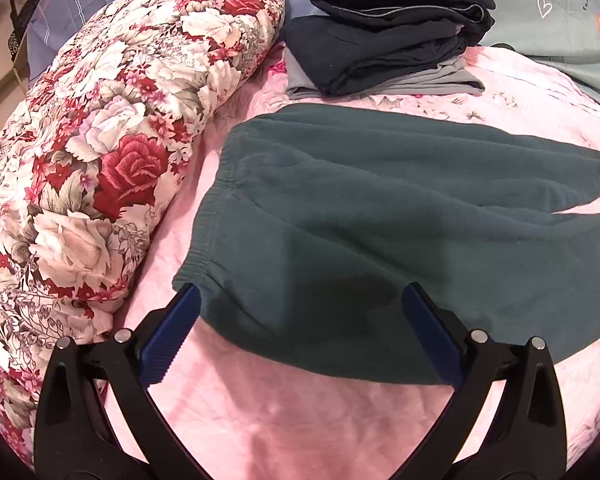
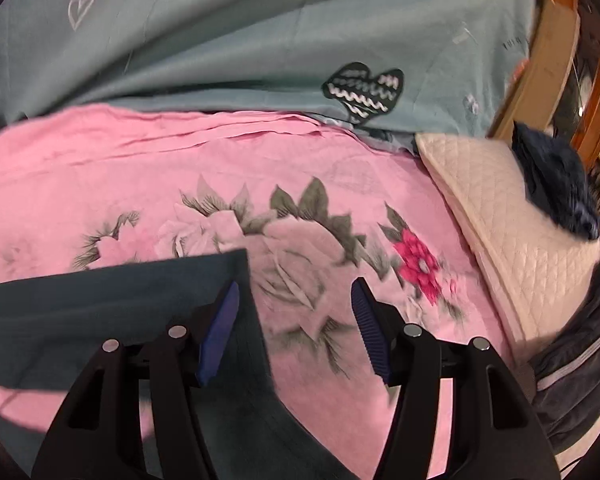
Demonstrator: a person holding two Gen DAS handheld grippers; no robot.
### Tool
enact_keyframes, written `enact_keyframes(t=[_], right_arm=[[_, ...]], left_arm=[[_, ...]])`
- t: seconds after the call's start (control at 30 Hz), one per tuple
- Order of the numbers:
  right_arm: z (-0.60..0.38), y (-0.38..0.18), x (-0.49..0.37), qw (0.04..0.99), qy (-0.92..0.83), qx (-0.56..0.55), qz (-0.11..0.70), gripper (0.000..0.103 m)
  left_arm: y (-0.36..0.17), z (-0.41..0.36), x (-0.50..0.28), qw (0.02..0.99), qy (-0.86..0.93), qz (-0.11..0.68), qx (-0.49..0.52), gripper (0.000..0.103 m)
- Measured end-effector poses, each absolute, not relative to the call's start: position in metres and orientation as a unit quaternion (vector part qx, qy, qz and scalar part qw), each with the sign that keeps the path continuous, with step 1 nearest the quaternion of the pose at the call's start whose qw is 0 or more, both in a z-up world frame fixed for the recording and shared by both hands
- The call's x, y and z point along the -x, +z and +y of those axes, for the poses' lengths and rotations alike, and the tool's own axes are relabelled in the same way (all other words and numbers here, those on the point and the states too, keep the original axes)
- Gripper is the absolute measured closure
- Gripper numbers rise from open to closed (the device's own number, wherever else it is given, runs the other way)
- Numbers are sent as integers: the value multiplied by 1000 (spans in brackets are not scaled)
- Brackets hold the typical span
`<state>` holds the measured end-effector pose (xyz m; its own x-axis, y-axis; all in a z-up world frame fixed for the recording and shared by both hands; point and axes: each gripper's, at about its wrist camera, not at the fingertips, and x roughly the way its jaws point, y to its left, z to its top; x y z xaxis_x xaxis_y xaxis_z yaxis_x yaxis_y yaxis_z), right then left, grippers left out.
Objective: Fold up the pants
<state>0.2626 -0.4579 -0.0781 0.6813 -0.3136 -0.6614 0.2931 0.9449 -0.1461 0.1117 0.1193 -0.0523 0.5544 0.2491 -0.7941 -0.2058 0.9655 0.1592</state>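
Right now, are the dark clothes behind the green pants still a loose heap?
No: the dark clothes sit folded in a neat stack behind the green pants on the pink sheet.

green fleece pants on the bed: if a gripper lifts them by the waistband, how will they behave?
The green pants look like thick, soft fleece, lying limp on the pink bedspread, so they will probably droop and trail. The gathered waistband is bulkier, likely an easier pinch. The fuzzy surface probably drags rather than slides.
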Motion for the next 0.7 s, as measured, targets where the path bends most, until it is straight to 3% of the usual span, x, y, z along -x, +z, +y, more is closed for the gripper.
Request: enact_keyframes(t=[0.27,0.33,0.37,0.43,0.53,0.7], right_arm=[[-506,-115,-188,890,-91,-63,443,48],[-497,-122,-179,890,-90,-57,443,53],[-493,-122,-177,893,-93,-56,437,59],[-485,-121,-176,895,-75,-70,434,95],[-469,-114,-172,895,-93,-34,434,97],[-493,-87,-124,896,-129,-67,419,97]], left_arm=[[-62,131,-105,877,129,463,2,2],[-62,133,-103,875,129,466,11,2],[-62,133,-101,875,130,466,13,2],[-60,134,-97,876,131,464,16,2],[-56,135,-92,879,128,458,19,2],[-57,140,-89,878,132,459,12,2]])
